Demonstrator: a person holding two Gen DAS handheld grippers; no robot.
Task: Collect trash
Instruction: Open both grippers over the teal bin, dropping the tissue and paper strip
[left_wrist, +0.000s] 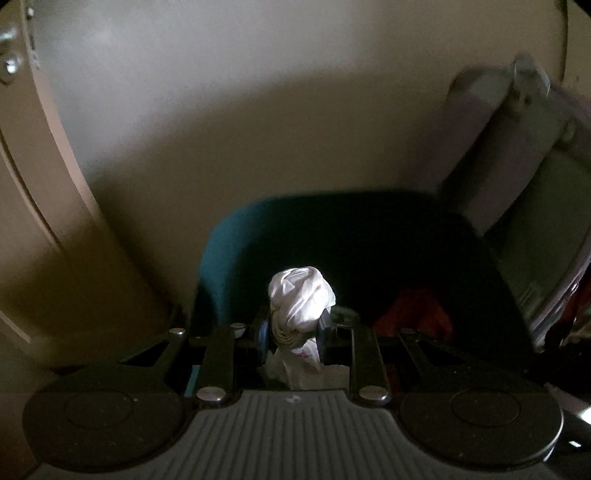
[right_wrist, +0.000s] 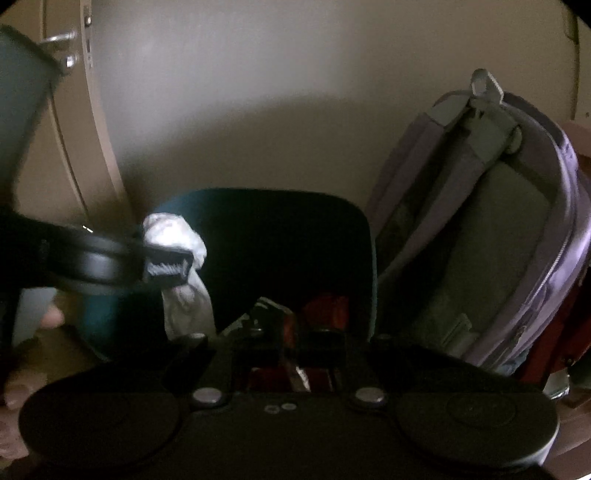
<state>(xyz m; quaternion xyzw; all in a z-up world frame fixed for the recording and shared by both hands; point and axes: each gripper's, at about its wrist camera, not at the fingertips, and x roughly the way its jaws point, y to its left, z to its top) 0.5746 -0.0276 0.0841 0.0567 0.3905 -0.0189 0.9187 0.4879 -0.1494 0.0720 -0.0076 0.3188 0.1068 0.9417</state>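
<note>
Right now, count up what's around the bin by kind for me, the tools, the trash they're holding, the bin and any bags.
Tools: 2, the left tool and the right tool
Held trash: 2, a crumpled white wad in the left tool, a dark shiny wrapper in the right tool
Bins: 1, the teal bin
Backpacks: 1, the lilac backpack
Total: 6

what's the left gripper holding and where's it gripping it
A crumpled white tissue wad, pinched around its narrow middle by the left gripper, over the teal bin.
</note>
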